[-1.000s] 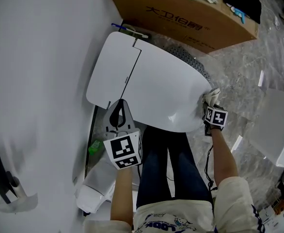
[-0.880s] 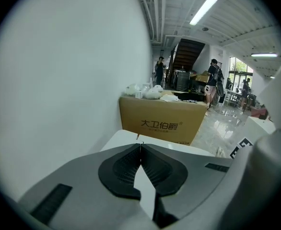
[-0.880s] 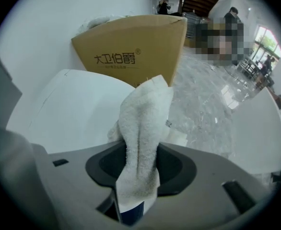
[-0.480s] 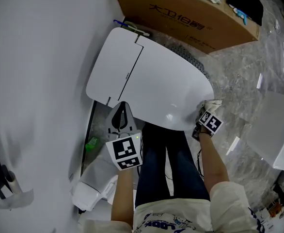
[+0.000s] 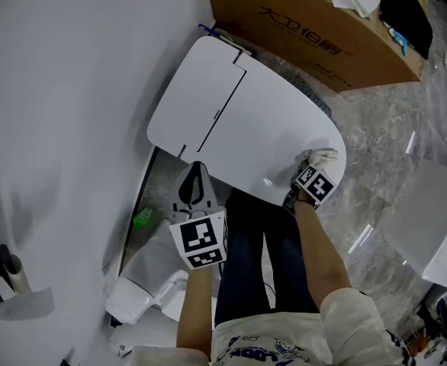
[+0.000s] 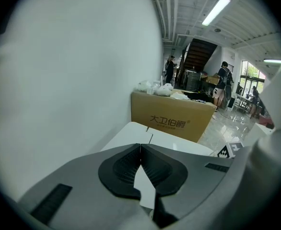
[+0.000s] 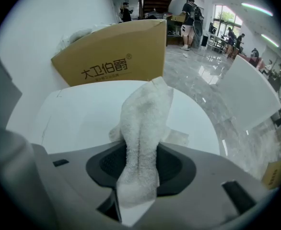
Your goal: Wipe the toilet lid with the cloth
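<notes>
Sweeping the cloth (image 7: 141,114) along the rim, the right gripper (image 5: 310,171) had travelled from the far right edge of the toilet lid (image 5: 254,120) a second earlier to its front right corner, nearer the person's legs. Its fingers were clamped on the cloth. A folded white strip stood up between them, and the loose end trailed forward and lay on the lid's surface just inside the rim.

The left gripper (image 5: 196,175) had hardly shifted over the same second. It hung just off the near left edge of the lid, its fingers pressed together with nothing between them, and took no part in the wipe.

The lid itself stayed shut and flat, with the cardboard box (image 5: 315,29) behind it against the wall.

The stroke seemed to be following the outline of the lid, so the right-hand curve had probably been covered and the front edge came next. The broad middle and the rear panel by the hinge showed no sign either way of having been wiped, and the pictures did not settle it.
</notes>
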